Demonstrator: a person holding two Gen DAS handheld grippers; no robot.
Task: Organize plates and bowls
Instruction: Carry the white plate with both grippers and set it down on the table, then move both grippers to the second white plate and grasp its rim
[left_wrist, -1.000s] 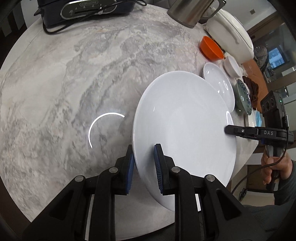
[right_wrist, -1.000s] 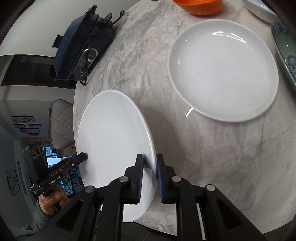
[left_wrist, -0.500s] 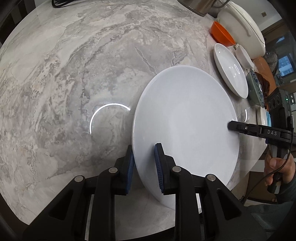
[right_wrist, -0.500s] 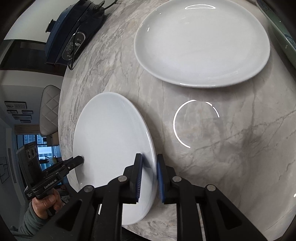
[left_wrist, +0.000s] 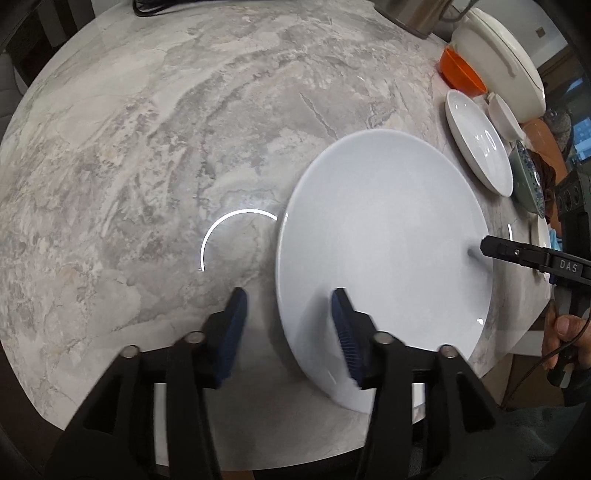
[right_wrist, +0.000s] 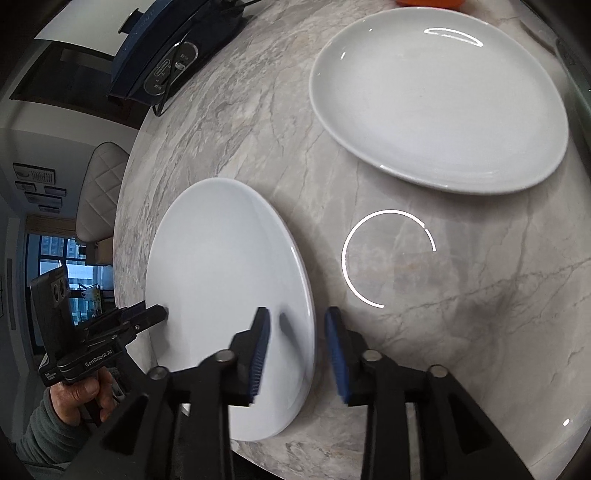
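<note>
A large white plate (left_wrist: 384, 258) lies low over the marble table (left_wrist: 147, 147) near its front edge; whether it rests flat I cannot tell. My left gripper (left_wrist: 290, 325) straddles the plate's near rim. Its jaws are opening, and neither blue pad presses on the plate. From the opposite side my right gripper (right_wrist: 297, 343) straddles the same plate (right_wrist: 229, 280), jaws also opening, pads off the rim. Each view shows the other gripper at the plate's far rim: the right gripper (left_wrist: 487, 248) and the left gripper (right_wrist: 159, 314).
A second white plate (right_wrist: 439, 110) lies further back. Along the right edge stand an orange bowl (left_wrist: 461, 74), a white lidded pot (left_wrist: 498, 62), a small white bowl (left_wrist: 502, 114) and a blue patterned bowl (left_wrist: 528, 181). A dark blue appliance (right_wrist: 166, 55) sits at the far edge.
Both grippers, shut on the plate's rim before, have spread their jaws off it. The plate and both hands have sunk closer to the table.
</note>
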